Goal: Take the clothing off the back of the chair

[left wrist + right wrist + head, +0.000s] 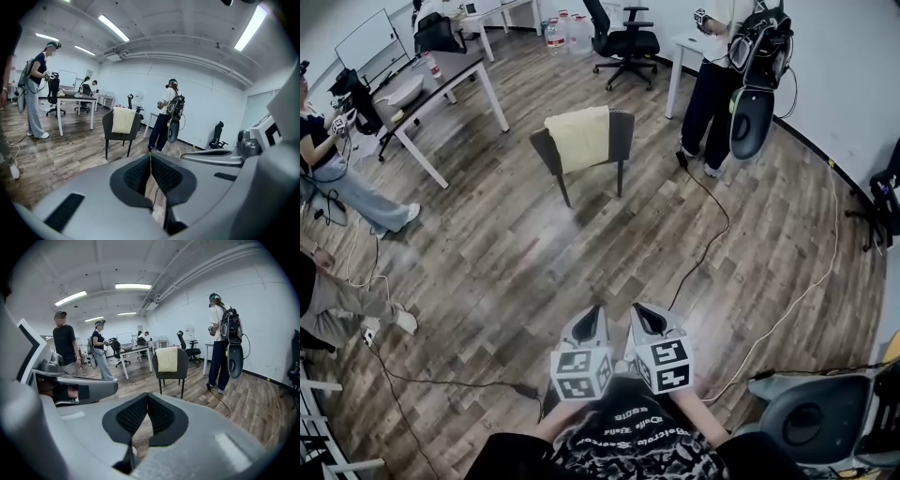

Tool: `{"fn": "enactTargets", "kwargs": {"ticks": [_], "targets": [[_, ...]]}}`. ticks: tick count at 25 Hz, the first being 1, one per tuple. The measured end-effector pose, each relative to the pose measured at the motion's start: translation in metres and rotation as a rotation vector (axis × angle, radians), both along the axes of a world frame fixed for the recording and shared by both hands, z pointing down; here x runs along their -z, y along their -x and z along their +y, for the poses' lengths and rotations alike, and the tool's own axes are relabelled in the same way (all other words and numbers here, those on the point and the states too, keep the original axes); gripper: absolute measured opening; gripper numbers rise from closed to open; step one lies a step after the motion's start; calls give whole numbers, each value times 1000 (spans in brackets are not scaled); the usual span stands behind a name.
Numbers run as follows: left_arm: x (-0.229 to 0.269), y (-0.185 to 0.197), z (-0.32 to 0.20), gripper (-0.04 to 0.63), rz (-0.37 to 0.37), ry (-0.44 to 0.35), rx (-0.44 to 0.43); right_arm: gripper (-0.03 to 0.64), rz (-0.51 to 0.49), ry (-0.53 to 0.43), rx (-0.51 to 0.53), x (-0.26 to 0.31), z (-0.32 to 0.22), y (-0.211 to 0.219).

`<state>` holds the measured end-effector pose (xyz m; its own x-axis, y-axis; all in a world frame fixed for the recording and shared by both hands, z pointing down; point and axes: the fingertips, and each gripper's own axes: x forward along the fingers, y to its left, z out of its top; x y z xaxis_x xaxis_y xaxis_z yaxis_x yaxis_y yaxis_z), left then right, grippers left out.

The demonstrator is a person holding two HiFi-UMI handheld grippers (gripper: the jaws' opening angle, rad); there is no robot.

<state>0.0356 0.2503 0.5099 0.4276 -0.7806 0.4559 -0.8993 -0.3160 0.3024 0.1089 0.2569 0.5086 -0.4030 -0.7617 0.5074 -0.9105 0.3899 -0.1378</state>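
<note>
Both tongs are pressed together with nothing between them: the left tongs [151, 157] and the right tongs [147, 397] sit side by side, low and close to the person's body, pointing across the wooden floor [534, 253].

The pale yellow clothing [578, 136] is draped over the top of the backrest of the dark chair [622, 129], hanging down the face turned toward the person. It is well apart from both tongs, with open floor between, so the step in hand looks like the approach.

To do this well, the person probably needs to walk right up to the chair and spread the tongs before reaching. A good grip would pinch the cloth near the top fold, where it bends over the backrest. Lifting it upward should free it, while a sideways pull might drag or tip the light chair. A second pinch with the other tongs would likely stop the cloth trailing.

A black cable [712, 220] snakes across the floor just right of the path and could catch a foot. A person with a backpack [724, 70] stands near the chair.

As for containers, a few clear jugs [565, 31] stand on the floor by the far wall, and a small bottle [432, 64] stands on a bench [464, 70]. Their contents are too small to tell.
</note>
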Motion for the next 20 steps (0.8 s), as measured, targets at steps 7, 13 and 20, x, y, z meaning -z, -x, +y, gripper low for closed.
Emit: {"fn": "enactTargets", "kwargs": {"ticks": [7, 13, 20], "targets": [[-10, 12, -4, 12, 11, 23, 26, 5, -2, 0, -22, -6, -8, -1], [-16, 19, -28, 12, 19, 28, 25, 5, 3, -8, -23, -6, -30, 5], [-16, 23, -70, 12, 18, 36, -6, 5, -5, 0, -48, -3, -70, 12]]}}
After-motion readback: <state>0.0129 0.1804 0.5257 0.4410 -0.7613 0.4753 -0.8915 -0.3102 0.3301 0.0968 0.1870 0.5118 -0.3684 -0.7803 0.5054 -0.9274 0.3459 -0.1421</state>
